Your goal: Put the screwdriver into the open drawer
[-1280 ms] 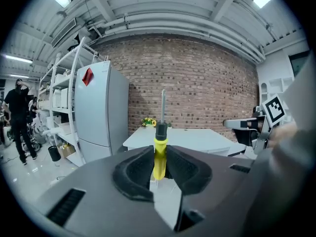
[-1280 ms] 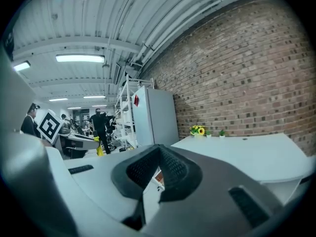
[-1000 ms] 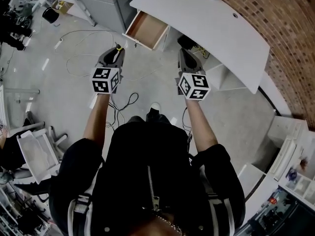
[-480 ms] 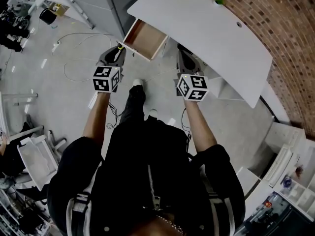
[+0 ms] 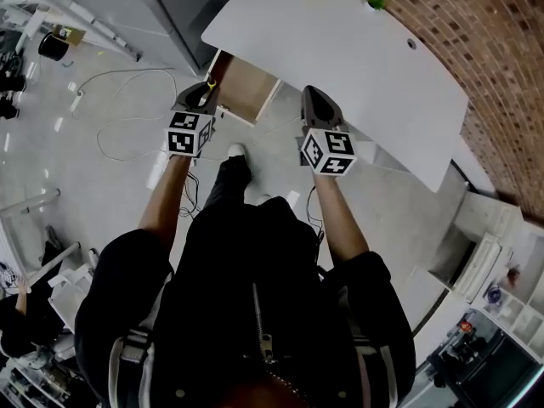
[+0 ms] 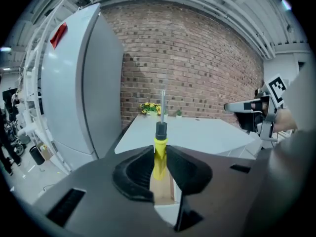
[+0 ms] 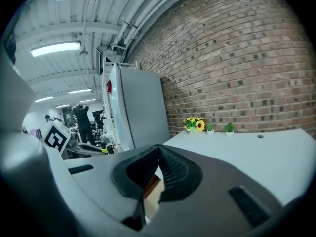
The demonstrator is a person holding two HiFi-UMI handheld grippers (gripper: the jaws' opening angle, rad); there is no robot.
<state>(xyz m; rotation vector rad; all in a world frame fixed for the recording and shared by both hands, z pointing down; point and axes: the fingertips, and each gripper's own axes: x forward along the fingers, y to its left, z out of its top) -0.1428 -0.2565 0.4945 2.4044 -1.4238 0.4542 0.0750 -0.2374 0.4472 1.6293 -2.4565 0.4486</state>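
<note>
A yellow-handled screwdriver (image 6: 159,154) with a black collar and a metal shaft stands upright, with my left gripper (image 6: 159,152) shut on its handle. In the head view the left gripper (image 5: 204,87) hangs at the near left corner of the open wooden drawer (image 5: 248,87), and the yellow screwdriver (image 5: 210,84) pokes out ahead of it. The drawer (image 6: 163,189) shows through the gap below the jaws. My right gripper (image 5: 313,100) is just right of the drawer, at the edge of the white desk (image 5: 357,49). Its jaws (image 7: 159,151) meet at the tips with nothing between them.
A tall grey cabinet (image 6: 84,93) stands left of the desk, against a brick wall (image 6: 197,58). Small potted flowers (image 6: 149,107) sit at the desk's far end. Cables (image 5: 110,121) lie on the floor to the left. The person's shoe (image 5: 236,151) steps forward below the drawer.
The person has stepped closer to the desk. Both grippers have moved forward, and the left one with the screwdriver has reached the drawer's near corner.
</note>
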